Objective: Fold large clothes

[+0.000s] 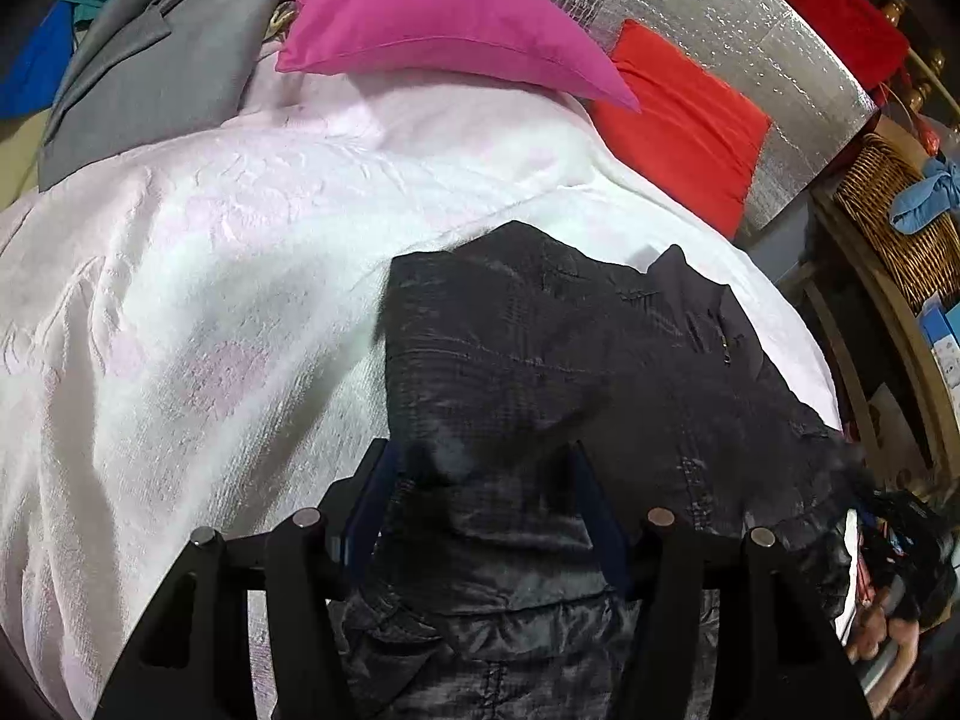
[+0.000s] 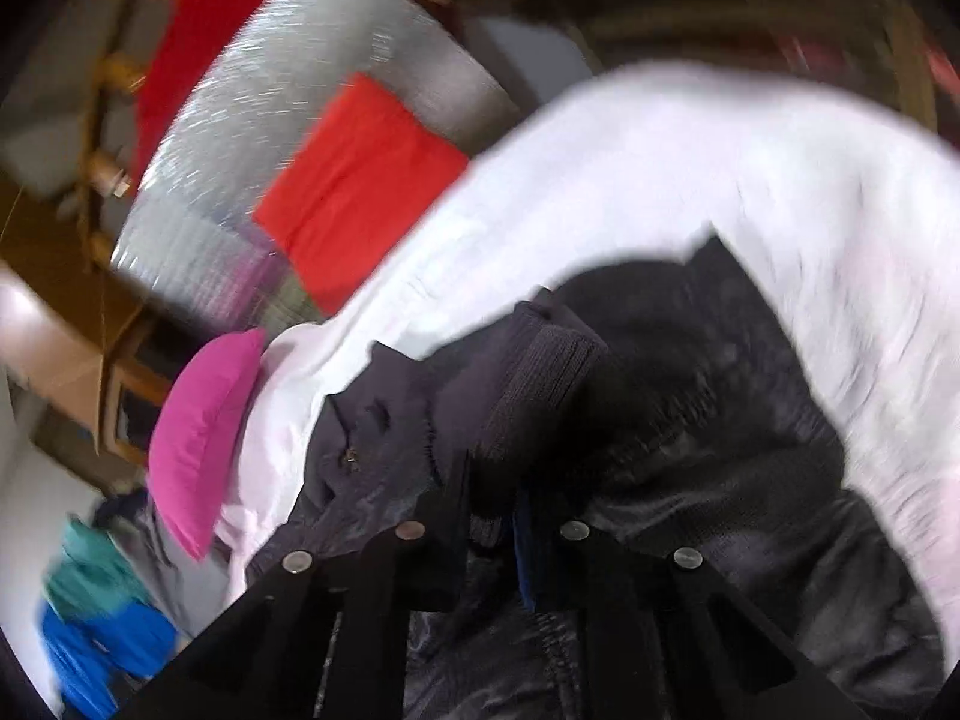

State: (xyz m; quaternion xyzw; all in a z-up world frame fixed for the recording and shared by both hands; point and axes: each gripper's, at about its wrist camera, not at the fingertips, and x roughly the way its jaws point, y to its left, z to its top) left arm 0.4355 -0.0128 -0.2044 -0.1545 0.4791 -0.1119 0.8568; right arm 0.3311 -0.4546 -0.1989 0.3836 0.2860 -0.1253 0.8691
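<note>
Black jacket (image 1: pixel 540 360) lies lengthwise away (collar far); right tool (image 2: pixel 492 516) pinches its cuff.

- My left wrist view looks steeply down, close over the black jacket (image 1: pixel 540 360).
- My right view tilts, blurred; both share the white bedspread (image 2: pixel 690 168).

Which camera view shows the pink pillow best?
The left wrist view shows the pink pillow best: it is sharp, large and near the top, lying on the white blanket. In the right wrist view the pillow is smaller, blurred and near the left edge.
</note>
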